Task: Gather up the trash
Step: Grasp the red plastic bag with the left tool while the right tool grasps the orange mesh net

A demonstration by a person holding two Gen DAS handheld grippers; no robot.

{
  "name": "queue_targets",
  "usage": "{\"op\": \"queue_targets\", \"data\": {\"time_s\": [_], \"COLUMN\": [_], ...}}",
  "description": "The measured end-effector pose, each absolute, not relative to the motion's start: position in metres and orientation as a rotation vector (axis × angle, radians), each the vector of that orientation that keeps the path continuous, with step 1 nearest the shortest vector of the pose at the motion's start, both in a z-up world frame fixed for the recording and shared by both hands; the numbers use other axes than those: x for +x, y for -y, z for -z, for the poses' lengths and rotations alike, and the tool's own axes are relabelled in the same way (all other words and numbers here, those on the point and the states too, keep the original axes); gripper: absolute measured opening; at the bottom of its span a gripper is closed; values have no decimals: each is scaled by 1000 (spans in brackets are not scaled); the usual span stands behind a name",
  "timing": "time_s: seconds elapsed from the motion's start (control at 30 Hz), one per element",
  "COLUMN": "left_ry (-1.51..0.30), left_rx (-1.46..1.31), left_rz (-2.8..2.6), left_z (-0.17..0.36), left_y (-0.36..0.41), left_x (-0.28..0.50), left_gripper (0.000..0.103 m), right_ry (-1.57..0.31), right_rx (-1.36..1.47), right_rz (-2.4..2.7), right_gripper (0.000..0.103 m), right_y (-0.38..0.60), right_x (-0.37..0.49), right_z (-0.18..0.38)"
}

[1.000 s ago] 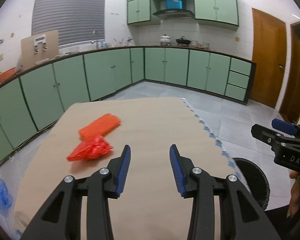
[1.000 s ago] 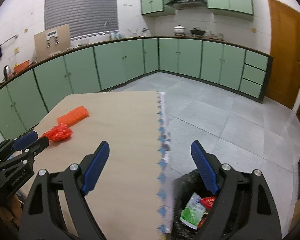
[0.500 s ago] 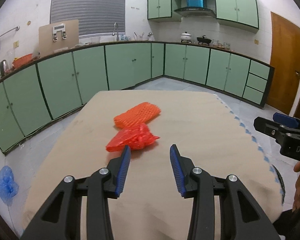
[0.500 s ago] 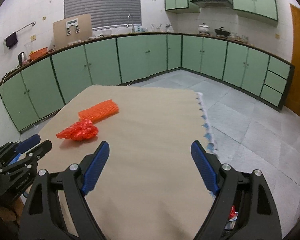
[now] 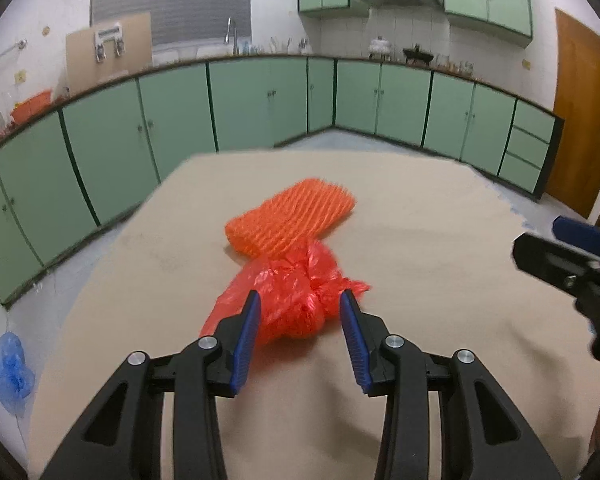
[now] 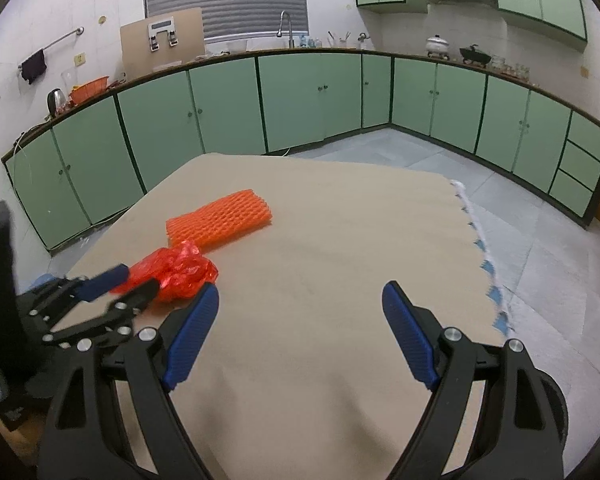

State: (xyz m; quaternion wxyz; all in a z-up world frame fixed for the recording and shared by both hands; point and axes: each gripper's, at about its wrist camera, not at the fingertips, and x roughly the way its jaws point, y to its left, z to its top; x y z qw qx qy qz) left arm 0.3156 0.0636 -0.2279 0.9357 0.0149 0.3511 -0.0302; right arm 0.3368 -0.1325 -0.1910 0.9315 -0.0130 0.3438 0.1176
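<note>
the left tool (image 5: 300,332) has its jaws partly apart, one on each side of the crumpled red plastic bag (image 5: 296,300), and the blue pads do not look to be pressing on it yet. that bag lies toward the left edge of the bench (image 5: 440,280), touching the orange foam net (image 5: 292,216), which sits just beyond it, nearer the far edge. the right tool (image 6: 300,328) hangs with its jaws wide apart over bare cloth in the middle of the bench, holding nothing.

to my eye the step in hand is the pickup of the red bag: the left tool is lined up and needs only to settle a little lower and close. the plastic is soft and will likely crush, so the jaws must come well together to keep it. the net lies so close that it could get dragged along.

nothing else stands on the bench. a blue plastic bag (image 5: 8,368) lies on the floor off the left edge. green cabinets (image 6: 308,100) line the walls beyond.
</note>
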Motion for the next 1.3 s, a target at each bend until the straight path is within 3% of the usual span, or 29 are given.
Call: {"op": "queue_targets", "data": {"time_s": [0.03,0.17,0.27,0.67,1.17,1.3], "left_ry": [-733,-731,-673,-544,-556,-561], "left_rx": [31,8,4,-41,-102,-111], "left_rz": [57,78,70,2,-1,3], "left_z": [232,234,226,193,198,201], "left_y": [-65,-72,-77,-124,-191,-195], "left_x": [322,330,322,312,349,346], "left_gripper": [40,12,4,2,2,2], "right_ry": [-708,-713,-717,-728,-860,-944], "right_rx": [-28,-31,-30,-35,-113,-80], "right_rz": [-245,-260,-272,-312,-216,-235], "right_gripper": [81,81,81,81,85,76], "right_y": [130,119,111,61,-19,-20], "right_x": [342,357,366,399,462,470], "right_z": [193,198,201,203,242,259]}}
